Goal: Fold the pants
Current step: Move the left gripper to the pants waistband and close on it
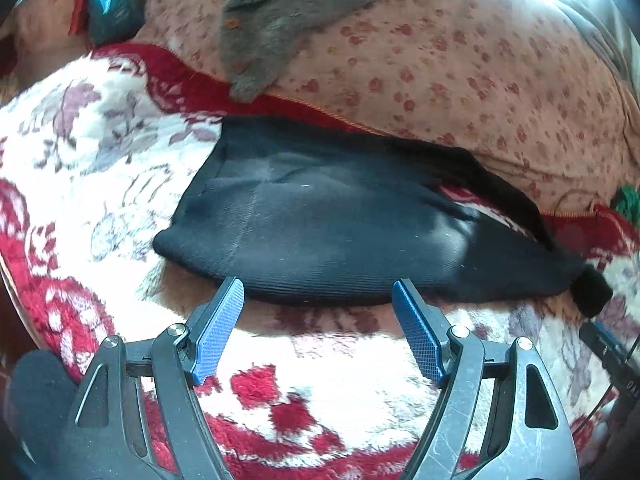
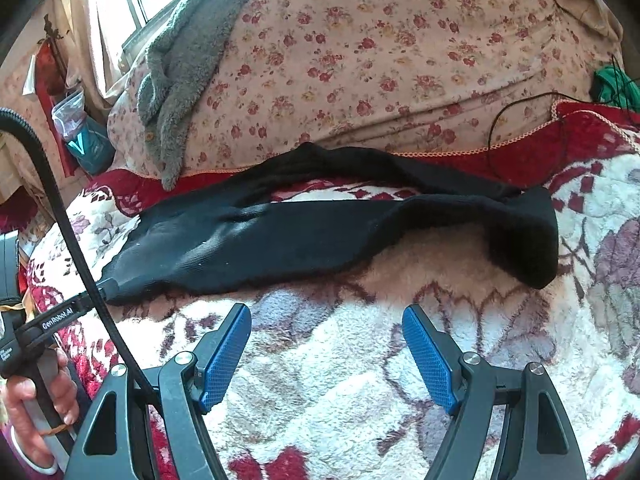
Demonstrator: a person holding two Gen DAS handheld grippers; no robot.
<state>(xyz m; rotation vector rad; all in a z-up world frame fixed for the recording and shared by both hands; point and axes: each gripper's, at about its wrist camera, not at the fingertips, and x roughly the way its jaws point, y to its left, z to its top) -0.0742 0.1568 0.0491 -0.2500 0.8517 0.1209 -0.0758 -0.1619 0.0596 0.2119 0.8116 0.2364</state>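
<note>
The black knit pants (image 1: 320,224) are lying just ahead of both grippers' spread, empty blue fingers (image 1: 218,326) (image 2: 430,354), far leg partly hiding against a floral quilt (image 2: 380,52), on a fleecy red-and-white blanket (image 2: 340,360).

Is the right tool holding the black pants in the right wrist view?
No, the right tool is open over the fleece blanket, short of the black pants.

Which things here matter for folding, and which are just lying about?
For the job: black pants, left gripper, right gripper, both open, and the fleece blanket under the pants.

Lying about: grey towel, flowered quilt, black cord, green cloth.
</note>
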